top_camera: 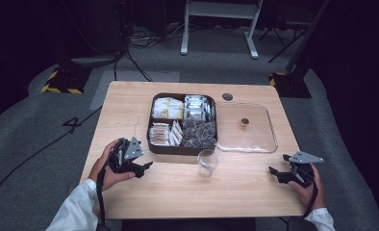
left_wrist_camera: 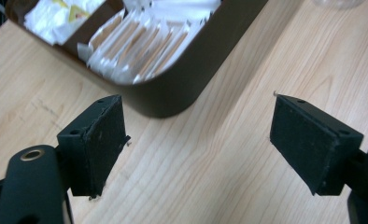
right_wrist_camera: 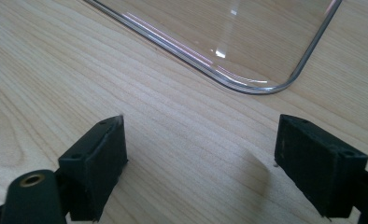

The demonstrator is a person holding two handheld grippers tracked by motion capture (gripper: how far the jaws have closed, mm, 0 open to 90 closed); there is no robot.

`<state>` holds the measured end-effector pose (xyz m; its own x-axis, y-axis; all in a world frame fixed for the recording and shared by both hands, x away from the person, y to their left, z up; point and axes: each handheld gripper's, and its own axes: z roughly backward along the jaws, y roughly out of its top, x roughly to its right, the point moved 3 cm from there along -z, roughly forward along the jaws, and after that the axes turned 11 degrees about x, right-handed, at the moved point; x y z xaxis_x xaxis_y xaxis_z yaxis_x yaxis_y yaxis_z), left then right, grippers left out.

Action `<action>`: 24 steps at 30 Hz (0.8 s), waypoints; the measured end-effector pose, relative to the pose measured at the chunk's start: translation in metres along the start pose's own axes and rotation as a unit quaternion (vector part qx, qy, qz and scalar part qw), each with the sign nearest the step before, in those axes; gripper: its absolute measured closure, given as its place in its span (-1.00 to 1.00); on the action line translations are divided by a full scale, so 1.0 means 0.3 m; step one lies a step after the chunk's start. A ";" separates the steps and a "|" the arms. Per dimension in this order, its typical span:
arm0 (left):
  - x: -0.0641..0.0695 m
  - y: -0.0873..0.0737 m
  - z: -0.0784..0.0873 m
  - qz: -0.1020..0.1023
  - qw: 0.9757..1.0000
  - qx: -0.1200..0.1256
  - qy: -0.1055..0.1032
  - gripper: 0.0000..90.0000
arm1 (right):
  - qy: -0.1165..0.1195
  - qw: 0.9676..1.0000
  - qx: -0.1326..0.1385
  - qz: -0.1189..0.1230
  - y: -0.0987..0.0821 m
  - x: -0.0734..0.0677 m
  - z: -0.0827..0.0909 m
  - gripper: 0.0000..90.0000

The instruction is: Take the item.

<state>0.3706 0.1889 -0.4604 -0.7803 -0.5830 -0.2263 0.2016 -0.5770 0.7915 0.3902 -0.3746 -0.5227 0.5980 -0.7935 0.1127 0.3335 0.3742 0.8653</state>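
Note:
A dark brown box point(top_camera: 183, 147) with four compartments of packets sits mid-table; in the left gripper view its rounded corner point(left_wrist_camera: 173, 88) holds white and tan sachets point(left_wrist_camera: 140, 46). A clear lid point(top_camera: 246, 127) lies flat to its right, with a small brown knob point(top_camera: 245, 121); its corner point(right_wrist_camera: 247, 84) shows in the right gripper view. A clear cup point(top_camera: 207, 162) stands in front of the box. My left gripper point(top_camera: 142, 169) rests open on the table, left of the cup. My right gripper point(top_camera: 276, 174) is open near the table's right edge, below the lid.
The wooden table point(top_camera: 178, 192) has bare room along its front. A round grommet point(top_camera: 227, 96) sits at the back. Beyond are grey carpet, cables point(top_camera: 144, 41) and a white frame stand point(top_camera: 220, 24).

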 end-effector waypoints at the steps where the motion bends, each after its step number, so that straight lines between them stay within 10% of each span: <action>1: -0.003 -0.010 0.000 0.000 1.000 -0.002 0.001 -0.58 | 0.000 1.000 0.000 0.000 0.000 0.000 0.000 -0.62; 24: -0.032 -0.205 0.000 0.049 0.998 -0.038 0.007 -0.59 | -0.002 1.000 0.000 -0.001 0.000 0.000 0.000 -0.62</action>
<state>0.3656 0.2301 -0.5069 -0.7462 -0.6467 -0.1578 0.3214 -0.5576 0.7654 0.3902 -0.3747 -0.5227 0.5945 -0.7960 0.1139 0.3343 0.3735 0.8653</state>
